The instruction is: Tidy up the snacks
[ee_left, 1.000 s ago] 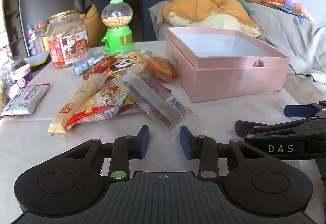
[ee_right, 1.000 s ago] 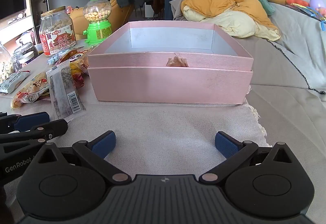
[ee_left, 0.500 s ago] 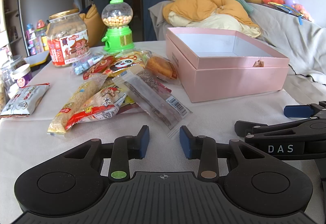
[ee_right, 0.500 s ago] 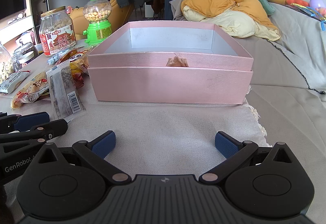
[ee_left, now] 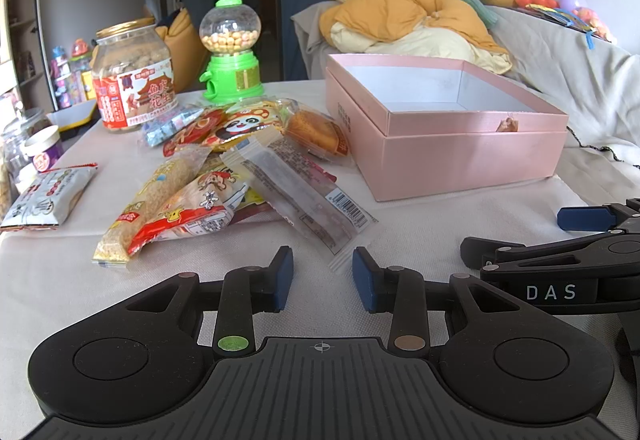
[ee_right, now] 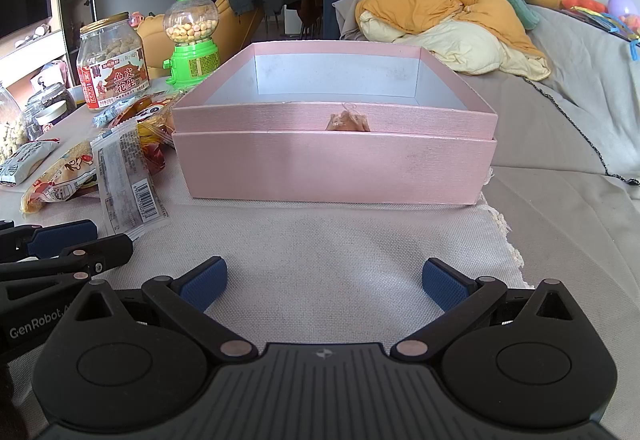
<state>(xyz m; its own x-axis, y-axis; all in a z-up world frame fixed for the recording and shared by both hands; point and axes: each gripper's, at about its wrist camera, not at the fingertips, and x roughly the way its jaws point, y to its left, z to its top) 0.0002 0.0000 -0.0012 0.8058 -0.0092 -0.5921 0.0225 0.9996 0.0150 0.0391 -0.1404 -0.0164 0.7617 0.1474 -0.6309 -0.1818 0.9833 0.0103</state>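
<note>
A heap of snack packets (ee_left: 224, 176) lies on the white cloth left of an open pink box (ee_left: 452, 136). A clear packet with a barcode (ee_left: 300, 196) reaches out of the heap towards my left gripper (ee_left: 322, 274), which rests just short of it, jaws partly apart, nothing between them. In the right wrist view the pink box (ee_right: 336, 152) stands straight ahead and looks empty inside. My right gripper (ee_right: 324, 282) is open wide over bare cloth in front of it. The barcode packet (ee_right: 128, 180) lies to its left.
A peanut jar (ee_left: 134, 80) and a green candy dispenser (ee_left: 231, 52) stand behind the heap. A silver packet (ee_left: 48, 196) and small jars (ee_left: 36, 152) sit at the left edge. A sofa with heaped bedding (ee_left: 420, 24) lies behind the box. Both grippers sit side by side.
</note>
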